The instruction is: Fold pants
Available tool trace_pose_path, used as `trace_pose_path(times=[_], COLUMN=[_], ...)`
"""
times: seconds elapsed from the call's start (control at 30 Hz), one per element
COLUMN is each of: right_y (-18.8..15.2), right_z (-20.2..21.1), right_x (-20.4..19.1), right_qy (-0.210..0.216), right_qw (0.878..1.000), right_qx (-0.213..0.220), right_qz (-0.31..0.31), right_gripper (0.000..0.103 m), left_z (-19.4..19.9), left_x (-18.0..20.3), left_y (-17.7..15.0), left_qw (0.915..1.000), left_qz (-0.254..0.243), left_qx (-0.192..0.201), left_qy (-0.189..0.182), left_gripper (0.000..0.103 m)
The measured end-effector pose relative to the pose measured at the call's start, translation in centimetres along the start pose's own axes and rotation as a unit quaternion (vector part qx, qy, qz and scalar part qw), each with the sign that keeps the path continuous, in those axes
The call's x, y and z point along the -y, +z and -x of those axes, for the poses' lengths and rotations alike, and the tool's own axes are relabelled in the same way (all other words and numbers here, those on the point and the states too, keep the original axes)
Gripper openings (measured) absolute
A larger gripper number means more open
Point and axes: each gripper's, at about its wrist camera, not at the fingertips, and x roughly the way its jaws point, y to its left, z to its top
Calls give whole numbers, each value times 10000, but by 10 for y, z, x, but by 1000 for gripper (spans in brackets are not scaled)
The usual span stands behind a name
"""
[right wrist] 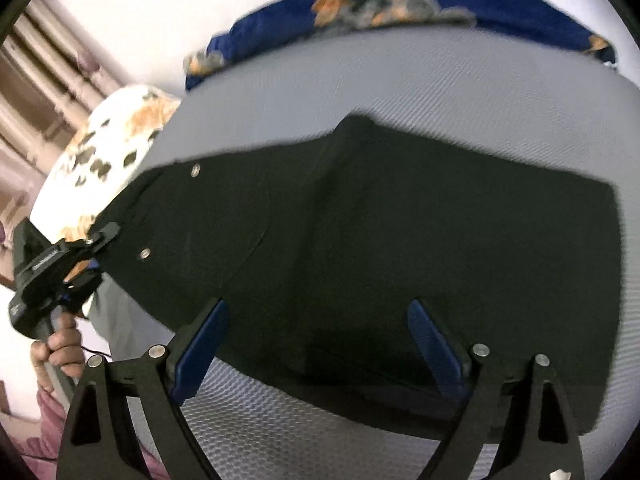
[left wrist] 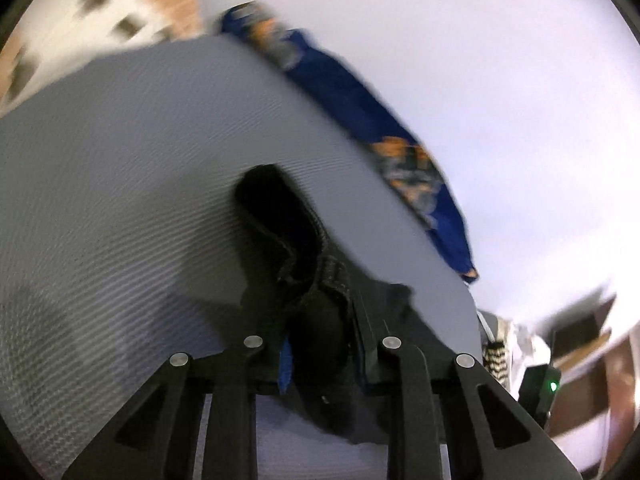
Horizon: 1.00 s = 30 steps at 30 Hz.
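Black pants (right wrist: 400,220) lie spread across a grey textured mattress (right wrist: 440,80), with two metal rivets showing near their left edge. My right gripper (right wrist: 316,312) hangs open just above the near part of the pants, blue pads wide apart and gripping nothing. At the far left of the right wrist view, my left gripper (right wrist: 106,236) pinches the pants' corner and lifts it off the mattress. The left wrist view shows the bunched black fabric (left wrist: 304,280) clamped between the narrow fingers of the left gripper (left wrist: 320,320).
A blue blanket with orange and grey print (right wrist: 400,4) runs along the mattress's far edge by a white wall. A white pillow with brown spots (right wrist: 108,144) lies at the left end. A person's hand (right wrist: 60,344) holds the left gripper's handle. Wooden furniture (left wrist: 592,352) stands beyond the bed.
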Motion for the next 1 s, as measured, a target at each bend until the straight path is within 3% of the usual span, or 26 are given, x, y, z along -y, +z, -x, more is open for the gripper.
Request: trace_pose_path(times=[0.2, 0.33, 0.67, 0.9, 1.0], right_y=[13, 15, 8, 2, 1], right_z=[49, 74, 101, 93, 86], right_x=[54, 93, 166, 192, 199], right_qy=[-292, -370, -382, -110, 205], right_qw=[9971, 9930, 9826, 9806, 9803], right_qx=[551, 790, 967, 856, 719], right_qz=[-431, -802, -1536, -1760, -1826], right_gripper=[89, 89, 89, 89, 89], left_z=[-20, -59, -163, -232, -236], left_x=[89, 144, 230, 246, 250], left_y=[0, -14, -88, -155, -167], left_qw=[9941, 9858, 9533, 9247, 9167], left_qz=[-968, -1438, -2113, -2727, -3050], left_qx=[-169, -512, -1765, -2559, -2501], left_qy=[-464, -706, -1244, -709, -641], left_gripper=[24, 24, 24, 24, 28])
